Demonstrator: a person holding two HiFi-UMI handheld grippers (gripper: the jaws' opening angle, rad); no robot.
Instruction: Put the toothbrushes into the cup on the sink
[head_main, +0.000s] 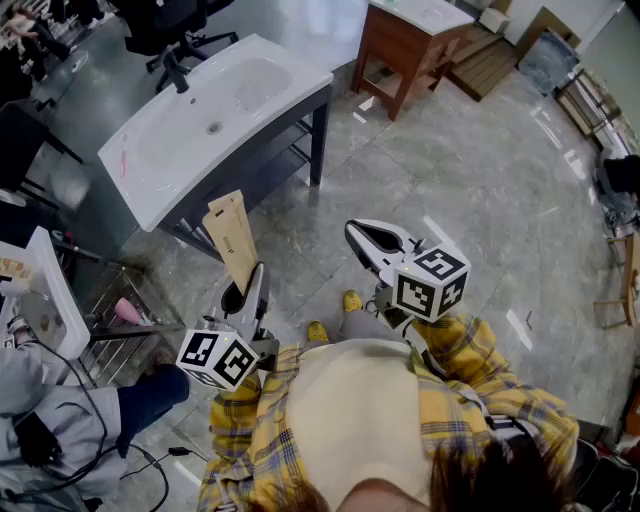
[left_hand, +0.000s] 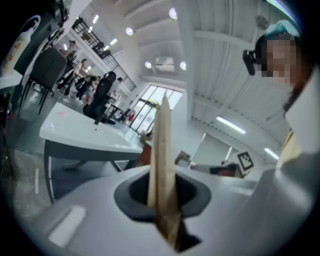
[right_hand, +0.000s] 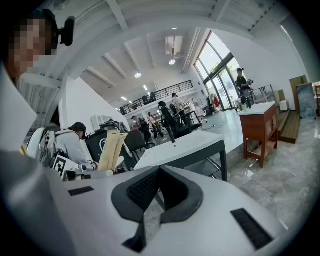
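Closest in, the left gripper (head_main: 243, 292) is clamped on the lower end of a flat brown paper packet (head_main: 232, 238), which stands nearly upright from its jaws. It is probably a wrapped toothbrush, though nothing of its contents shows. The right gripper (head_main: 372, 243) is level with it, its jaws drawn together on nothing. Both are held out over bare tiled floor (head_main: 470, 190), so this looks like the carrying step: packet in hand, sink not yet reached. Ahead and to the left stands the white sink (head_main: 290, 75) on a dark frame, with a black faucet (head_main: 178, 75) at its far side. No cup can be made out on it from here. The next move calls for stepping forward and raising the packet over the sink's near rim, then finding the cup. The approach is open floor. A low wire rack (head_main: 120, 330) crowds the left side, and a wooden cabinet (head_main: 405, 50) stands well beyond the sink's right corner.
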